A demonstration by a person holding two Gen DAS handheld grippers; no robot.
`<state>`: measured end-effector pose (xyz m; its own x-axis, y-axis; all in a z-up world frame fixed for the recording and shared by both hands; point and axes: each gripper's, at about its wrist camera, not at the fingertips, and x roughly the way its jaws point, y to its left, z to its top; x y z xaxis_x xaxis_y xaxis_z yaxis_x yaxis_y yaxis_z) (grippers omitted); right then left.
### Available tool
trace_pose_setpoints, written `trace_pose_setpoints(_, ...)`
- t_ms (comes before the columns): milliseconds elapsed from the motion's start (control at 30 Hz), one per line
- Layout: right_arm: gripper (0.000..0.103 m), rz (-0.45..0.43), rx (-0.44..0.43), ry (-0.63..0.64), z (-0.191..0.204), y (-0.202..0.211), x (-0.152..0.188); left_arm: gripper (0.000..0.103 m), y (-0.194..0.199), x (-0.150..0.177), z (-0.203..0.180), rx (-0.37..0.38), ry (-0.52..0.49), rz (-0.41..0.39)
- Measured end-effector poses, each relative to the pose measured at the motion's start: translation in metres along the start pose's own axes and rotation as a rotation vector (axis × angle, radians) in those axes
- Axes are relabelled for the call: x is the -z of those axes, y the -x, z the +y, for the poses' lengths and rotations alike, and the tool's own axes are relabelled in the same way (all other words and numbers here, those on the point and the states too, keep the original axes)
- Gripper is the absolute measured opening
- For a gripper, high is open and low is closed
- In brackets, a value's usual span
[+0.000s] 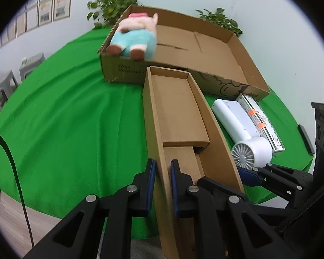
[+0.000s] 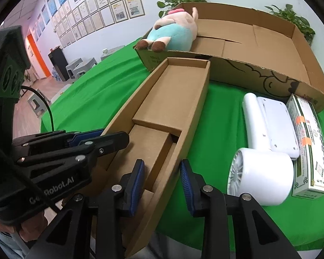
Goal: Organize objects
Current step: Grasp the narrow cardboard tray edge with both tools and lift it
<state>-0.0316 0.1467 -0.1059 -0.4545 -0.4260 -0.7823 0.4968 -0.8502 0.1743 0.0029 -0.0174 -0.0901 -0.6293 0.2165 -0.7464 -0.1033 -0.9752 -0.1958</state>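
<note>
A long narrow open cardboard box (image 1: 175, 108) (image 2: 175, 90) lies on the green cloth, its far end against a large shallow cardboard box (image 1: 216, 49) (image 2: 259, 49). Loose cardboard inserts lie inside the narrow box. My left gripper (image 1: 163, 172) (image 2: 112, 136) is shut on the narrow box's left wall near its close end. My right gripper (image 2: 163, 170) (image 1: 222, 174) straddles the right wall, one pad inside and one outside, pressing on it. A pink and blue plush toy (image 1: 136, 36) (image 2: 172, 32) lies in the large box's left end.
Right of the narrow box lie a white hair dryer (image 1: 254, 151) (image 2: 267, 177), a flat white device (image 2: 276, 125) and a white-green carton (image 1: 261, 118) (image 2: 311, 146). A small black item (image 1: 305, 139) sits by the table's right edge. Potted plants (image 1: 112, 6) stand behind the large box; grey stools (image 2: 82, 67) stand left.
</note>
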Motion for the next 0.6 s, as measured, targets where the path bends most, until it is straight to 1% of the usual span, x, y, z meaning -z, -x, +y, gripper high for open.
trace_pose_setpoints(133,0.031,-0.056,-0.012,-0.017,-0.006,0.015,0.002,0.013,0.013,-0.006,-0.012,-0.013,-0.034,-0.057)
trace_pose_setpoints(267,0.030,-0.118,-0.021,-0.039,-0.013,0.033,-0.003,0.013,0.026,-0.018,-0.026,-0.026,-0.078,-0.117)
trace_pose_setpoints(467,0.030,-0.210,-0.007,-0.059,-0.025,0.060,-0.017,0.013,0.035,-0.046,-0.047,-0.013,-0.135,-0.193)
trace_pose_setpoints(600,0.030,-0.266,0.021,-0.072,-0.038,0.077,-0.030,0.013,0.036,-0.063,-0.059,0.007,-0.165,-0.229)
